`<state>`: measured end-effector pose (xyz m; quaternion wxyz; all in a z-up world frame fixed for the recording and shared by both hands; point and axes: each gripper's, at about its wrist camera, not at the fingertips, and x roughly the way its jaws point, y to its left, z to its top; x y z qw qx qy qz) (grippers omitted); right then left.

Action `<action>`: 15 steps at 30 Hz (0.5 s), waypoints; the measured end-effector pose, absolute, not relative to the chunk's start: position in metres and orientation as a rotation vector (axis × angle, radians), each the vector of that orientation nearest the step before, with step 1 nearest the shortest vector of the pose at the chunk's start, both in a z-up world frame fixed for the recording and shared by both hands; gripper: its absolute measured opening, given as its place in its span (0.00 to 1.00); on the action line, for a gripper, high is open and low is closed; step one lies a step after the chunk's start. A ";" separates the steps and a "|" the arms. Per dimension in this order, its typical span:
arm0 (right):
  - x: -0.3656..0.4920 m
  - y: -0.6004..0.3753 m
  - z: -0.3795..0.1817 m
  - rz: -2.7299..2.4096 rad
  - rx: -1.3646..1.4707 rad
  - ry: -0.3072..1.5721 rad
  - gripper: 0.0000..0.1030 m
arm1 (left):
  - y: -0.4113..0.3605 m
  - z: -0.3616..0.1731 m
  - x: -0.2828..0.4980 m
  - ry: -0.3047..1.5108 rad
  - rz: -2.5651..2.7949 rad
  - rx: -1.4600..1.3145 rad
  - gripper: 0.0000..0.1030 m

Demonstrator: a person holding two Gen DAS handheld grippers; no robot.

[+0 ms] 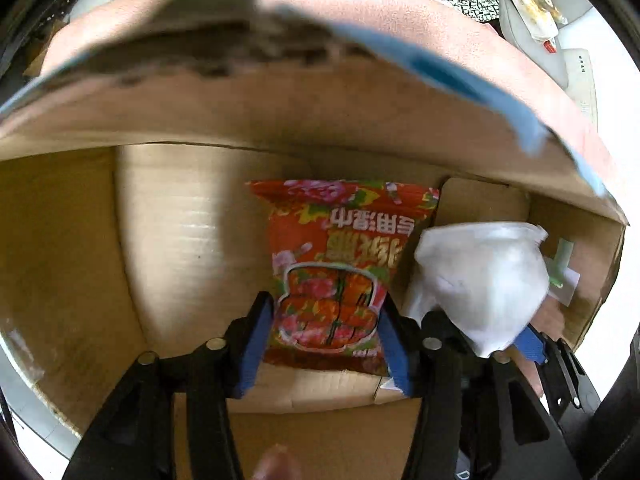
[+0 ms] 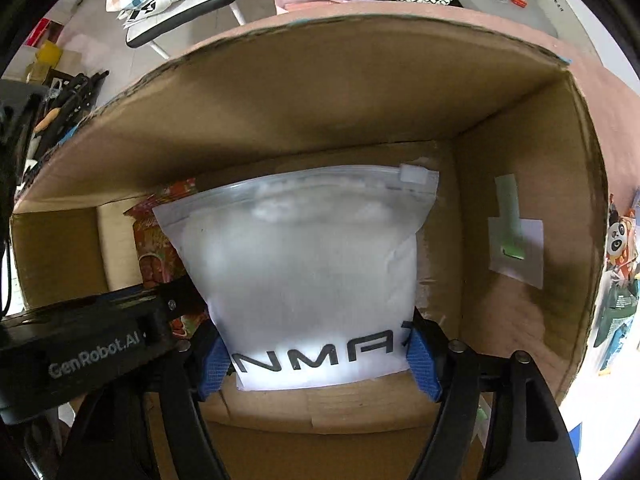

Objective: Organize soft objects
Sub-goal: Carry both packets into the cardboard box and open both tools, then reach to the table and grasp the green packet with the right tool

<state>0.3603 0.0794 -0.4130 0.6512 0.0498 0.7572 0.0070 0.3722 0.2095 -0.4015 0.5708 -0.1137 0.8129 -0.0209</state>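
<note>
Both grippers reach into an open cardboard box (image 1: 72, 240) (image 2: 520, 128). My left gripper (image 1: 326, 344) is shut on a red floral wet-wipe pack (image 1: 340, 248), held between its blue pads just above the box floor. My right gripper (image 2: 320, 360) is shut on a white zip-top bag (image 2: 312, 264) with black letters, to the right of the red pack (image 2: 154, 248). The bag (image 1: 480, 280) and the right gripper's blue pad (image 1: 530, 342) show at the right of the left wrist view. The left gripper's black body (image 2: 80, 348) shows at the left of the right wrist view.
The box's far flap (image 1: 280, 92) (image 2: 300, 92) stands up behind both items. A green and white label (image 2: 514, 236) sticks to the right inner wall. Panda-print packs (image 2: 618, 264) lie outside the box at right. Cluttered bags and a chair (image 2: 180, 4) sit beyond.
</note>
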 end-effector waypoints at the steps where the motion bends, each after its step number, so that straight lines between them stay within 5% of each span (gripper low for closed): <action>1: 0.359 0.081 -0.412 0.024 0.111 1.721 0.78 | 0.210 -0.395 0.371 1.891 -0.034 -0.251 0.60; 8: 0.340 0.087 -0.371 0.054 0.042 1.652 0.95 | 0.211 -0.347 0.351 1.785 0.002 -0.184 0.88; 15: 0.310 0.081 -0.320 0.075 -0.035 1.567 1.00 | 0.217 -0.292 0.303 1.629 0.040 -0.112 0.94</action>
